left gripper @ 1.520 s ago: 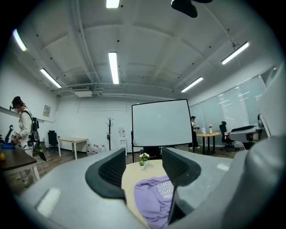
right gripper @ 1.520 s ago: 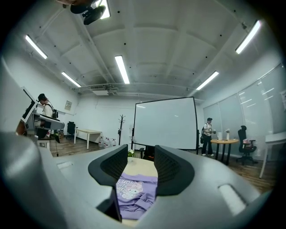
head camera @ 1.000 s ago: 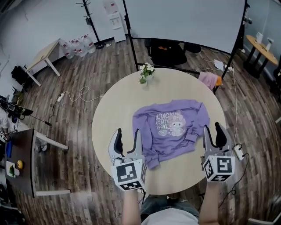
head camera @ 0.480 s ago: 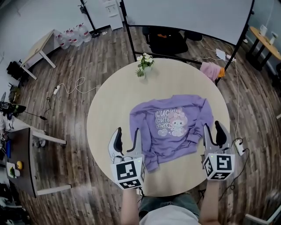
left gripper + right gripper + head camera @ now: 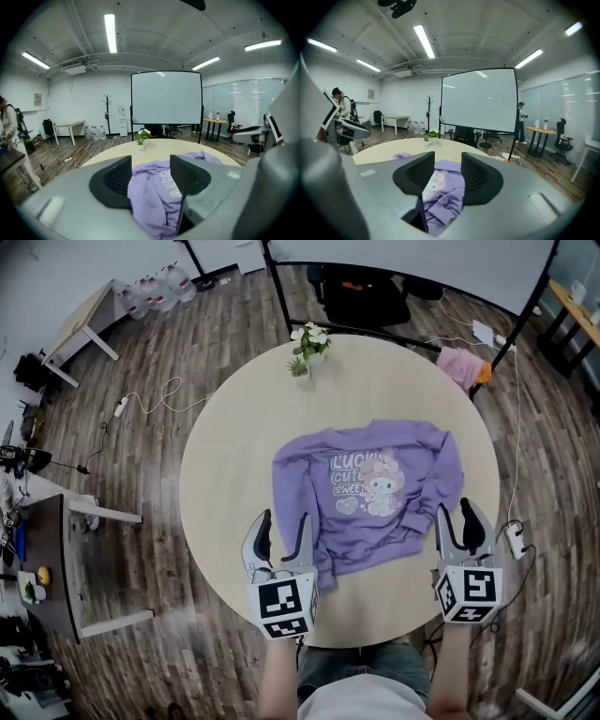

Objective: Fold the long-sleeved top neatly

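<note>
With our left fingers (image 5: 112, 180) and right fingers (image 5: 480, 176) spread apart on nothing, the long-sleeved top (image 5: 370, 498) lies flat on the bench (image 5: 234, 456) just ahead of them, and we judge it light, soft and floppy, best pinched at the hem corners.

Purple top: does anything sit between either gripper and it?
Nothing visible does. The left gripper and right gripper are open at the near edge of the top, with cloth showing between their jaws. The flower vase stands at the table's far edge, apart.
</note>
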`<state>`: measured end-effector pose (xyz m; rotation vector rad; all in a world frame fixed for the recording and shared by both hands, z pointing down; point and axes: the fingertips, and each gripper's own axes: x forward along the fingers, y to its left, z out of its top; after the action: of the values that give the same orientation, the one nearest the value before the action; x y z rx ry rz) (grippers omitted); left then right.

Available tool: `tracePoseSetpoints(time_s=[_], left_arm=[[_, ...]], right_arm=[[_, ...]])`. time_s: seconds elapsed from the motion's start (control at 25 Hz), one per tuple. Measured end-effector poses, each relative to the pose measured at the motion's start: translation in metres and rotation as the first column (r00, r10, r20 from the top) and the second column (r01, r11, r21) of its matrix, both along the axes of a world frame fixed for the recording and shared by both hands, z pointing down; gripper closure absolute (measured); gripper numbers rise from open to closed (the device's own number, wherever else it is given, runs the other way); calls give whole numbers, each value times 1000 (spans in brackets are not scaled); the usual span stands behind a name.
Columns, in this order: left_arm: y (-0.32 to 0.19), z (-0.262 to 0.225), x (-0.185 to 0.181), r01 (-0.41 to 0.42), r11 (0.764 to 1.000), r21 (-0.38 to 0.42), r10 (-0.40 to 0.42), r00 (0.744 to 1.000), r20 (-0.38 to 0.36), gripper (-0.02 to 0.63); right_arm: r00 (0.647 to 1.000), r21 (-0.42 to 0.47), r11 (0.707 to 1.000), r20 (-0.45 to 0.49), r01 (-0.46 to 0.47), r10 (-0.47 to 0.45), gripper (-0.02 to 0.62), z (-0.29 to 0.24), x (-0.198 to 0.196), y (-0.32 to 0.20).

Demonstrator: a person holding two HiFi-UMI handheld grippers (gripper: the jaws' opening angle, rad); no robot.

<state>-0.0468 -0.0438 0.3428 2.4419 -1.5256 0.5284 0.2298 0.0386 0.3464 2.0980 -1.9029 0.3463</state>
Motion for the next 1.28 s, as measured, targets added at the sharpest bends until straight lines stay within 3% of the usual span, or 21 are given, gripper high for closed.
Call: tracePoseSetpoints(time_s=[0.28,0.64,1.28], left_arm=[[31,40,9,32,994,-104,-30,999,23,365],[64,92,11,50,969,-241,-38,998,55,365],[106,171,-18,117,897,-426,-72,990,121,365]], right_arm=[[998,-88,994,21,69,-67,395,40,-3,8],[993,-186,976,41,116,-110,397,87,-8,25],[990,-322,936,45,139,-132,399,155,-18,43]])
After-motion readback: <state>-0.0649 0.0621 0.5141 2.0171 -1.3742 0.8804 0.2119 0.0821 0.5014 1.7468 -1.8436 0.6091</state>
